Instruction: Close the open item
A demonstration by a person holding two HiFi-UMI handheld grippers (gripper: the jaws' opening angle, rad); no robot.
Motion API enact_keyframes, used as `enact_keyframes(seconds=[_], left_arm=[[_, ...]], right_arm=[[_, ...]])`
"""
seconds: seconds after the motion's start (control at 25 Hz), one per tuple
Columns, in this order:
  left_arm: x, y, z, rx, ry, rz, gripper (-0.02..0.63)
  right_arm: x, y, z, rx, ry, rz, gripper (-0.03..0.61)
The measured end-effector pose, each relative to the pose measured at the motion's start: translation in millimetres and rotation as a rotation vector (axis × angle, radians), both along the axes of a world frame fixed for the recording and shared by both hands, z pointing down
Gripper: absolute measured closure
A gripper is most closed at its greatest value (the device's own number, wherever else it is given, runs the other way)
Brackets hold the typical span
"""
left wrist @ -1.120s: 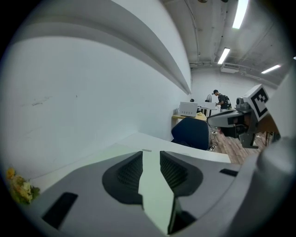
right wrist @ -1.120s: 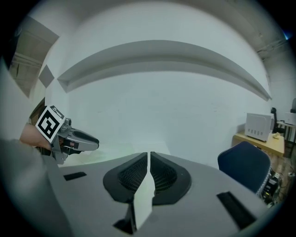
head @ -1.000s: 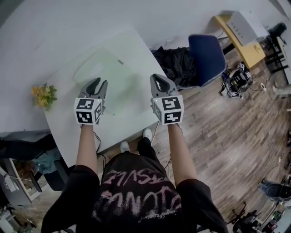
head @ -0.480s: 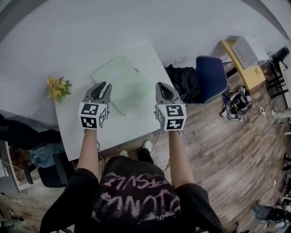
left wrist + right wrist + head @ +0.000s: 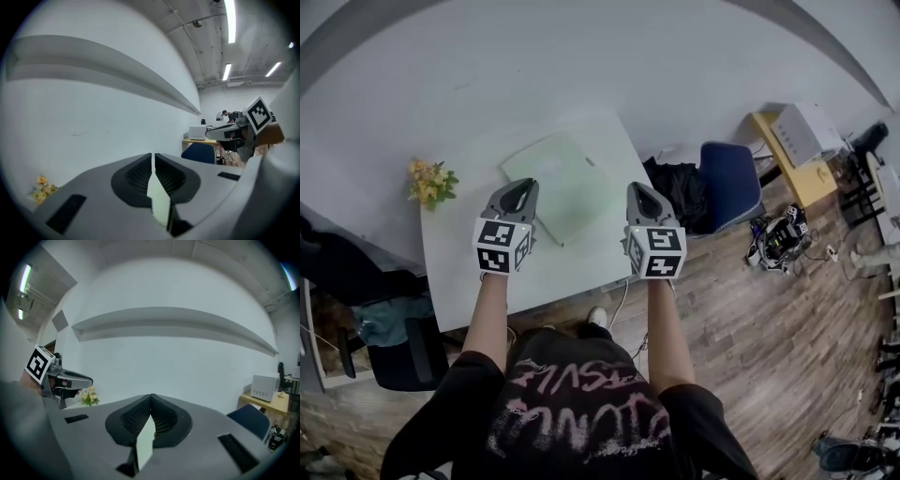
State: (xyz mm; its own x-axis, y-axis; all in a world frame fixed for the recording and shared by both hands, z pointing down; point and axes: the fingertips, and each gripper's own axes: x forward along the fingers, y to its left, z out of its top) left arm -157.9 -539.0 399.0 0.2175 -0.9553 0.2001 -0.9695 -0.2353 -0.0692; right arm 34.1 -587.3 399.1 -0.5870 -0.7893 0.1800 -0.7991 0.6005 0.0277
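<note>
A pale green flat item (image 5: 565, 181) lies flat on the white table (image 5: 469, 272), its thin edge toward me. My left gripper (image 5: 525, 186) hovers above the table at the item's near left corner; its jaws are closing to a thin slit with nothing between them, as the left gripper view (image 5: 153, 155) shows. My right gripper (image 5: 636, 188) is held over the table's right edge, beside the item's near right side. Its jaws are shut and empty in the right gripper view (image 5: 150, 397). Both gripper views look at the white wall, and the item is hidden there.
Yellow flowers (image 5: 429, 182) stand at the table's far left corner. A blue chair (image 5: 729, 183) with a black garment (image 5: 675, 192) is right of the table. Further right are a yellow desk (image 5: 806, 169) and gear (image 5: 778, 239) on the wooden floor.
The left jaws have gone from wide apart to nearly together. Both grippers have drawn back from over the green item to its near edge, and the table sits farther off.
</note>
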Motion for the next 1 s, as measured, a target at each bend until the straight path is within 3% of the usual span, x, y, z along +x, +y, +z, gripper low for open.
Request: enact_keyframes(seconds=[0.32,0.8,1.0], left_arm=[[-10,10,-16,0.031,0.028,-0.024,0.612],[-2,12,-27,0.062,-0.008,0.003,0.612],[-10,13,-32,0.076,0.005,-0.025,0.612]], right_arm=[[-1,6,-18,0.040,0.001,-0.006,0.568],[-2,9,-24,0.057,-0.001,-0.016,0.568],[-1,7,-29,0.067,-0.006,-0.016,0.569]])
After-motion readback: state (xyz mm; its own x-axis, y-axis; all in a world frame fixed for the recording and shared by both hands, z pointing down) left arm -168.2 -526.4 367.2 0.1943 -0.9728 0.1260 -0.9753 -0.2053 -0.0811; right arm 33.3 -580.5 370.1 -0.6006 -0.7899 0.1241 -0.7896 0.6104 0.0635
